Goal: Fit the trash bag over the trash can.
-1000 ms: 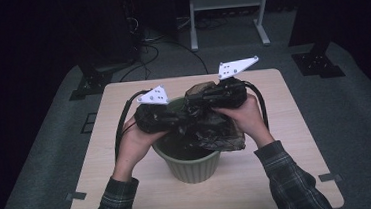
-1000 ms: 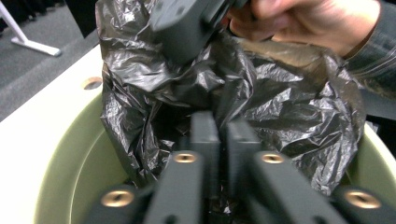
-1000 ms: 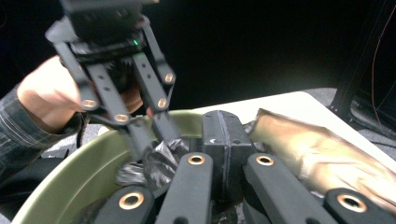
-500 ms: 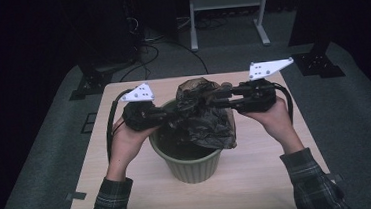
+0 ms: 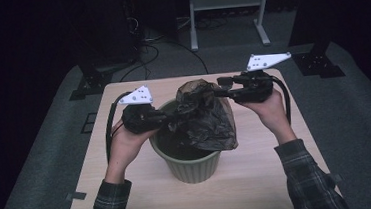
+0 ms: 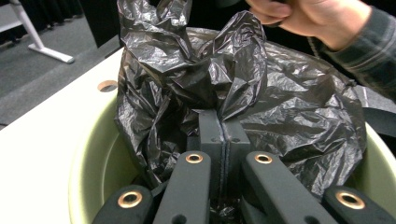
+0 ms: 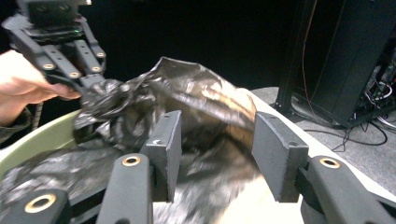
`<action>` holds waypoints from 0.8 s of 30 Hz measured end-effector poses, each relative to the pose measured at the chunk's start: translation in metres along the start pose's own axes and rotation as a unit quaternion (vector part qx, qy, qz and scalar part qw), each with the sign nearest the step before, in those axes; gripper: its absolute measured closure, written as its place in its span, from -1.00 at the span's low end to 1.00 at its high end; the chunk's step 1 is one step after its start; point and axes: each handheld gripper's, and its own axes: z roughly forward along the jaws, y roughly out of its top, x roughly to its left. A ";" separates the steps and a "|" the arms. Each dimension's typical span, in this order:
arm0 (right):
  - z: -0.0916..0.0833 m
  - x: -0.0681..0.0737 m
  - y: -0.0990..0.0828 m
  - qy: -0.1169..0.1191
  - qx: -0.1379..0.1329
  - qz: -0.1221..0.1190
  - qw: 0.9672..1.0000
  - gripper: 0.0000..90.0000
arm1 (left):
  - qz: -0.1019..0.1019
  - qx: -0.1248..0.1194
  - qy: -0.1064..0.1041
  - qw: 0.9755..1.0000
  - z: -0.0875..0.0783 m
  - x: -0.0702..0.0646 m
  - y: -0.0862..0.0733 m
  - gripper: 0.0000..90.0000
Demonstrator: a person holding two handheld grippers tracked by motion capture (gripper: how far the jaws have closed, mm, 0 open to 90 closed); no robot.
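Left gripper [image 5: 167,119]: jaws clamped on the black plastic bag's [image 5: 207,118] left edge.
Right gripper [image 5: 221,88]: jaws have just been opening; bag between them (unpinched).
Bag: draped over the green bin's [image 5: 193,166] right rim, mid-table [image 5: 259,179].

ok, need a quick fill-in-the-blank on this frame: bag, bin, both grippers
The left gripper is ____ on the black bag.
The right gripper has its fingers ____, their pads off the plastic.
The bag hangs partly inside the ____ bin.
The bin stands on a ____ table.

Missing words: shut; open; green; wooden
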 end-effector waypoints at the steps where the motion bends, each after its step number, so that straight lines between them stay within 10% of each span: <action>1: 0.005 -0.001 0.002 -0.001 0.003 -0.003 1.000 0.13 | 0.000 0.000 -0.002 1.000 0.000 0.000 0.000 0.99; 3: 0.013 -0.002 0.003 0.008 0.003 -0.007 1.000 0.15 | -0.001 -0.001 -0.001 1.000 -0.001 0.000 0.000 0.99; 9: 0.026 0.000 0.003 0.041 0.032 -0.005 0.999 1.00 | -0.004 -0.010 0.003 1.000 -0.004 0.002 -0.002 0.99; 24: 0.015 0.031 -0.025 0.126 0.073 -0.008 0.989 1.00 | -0.025 -0.027 0.051 0.998 -0.011 0.013 -0.006 0.99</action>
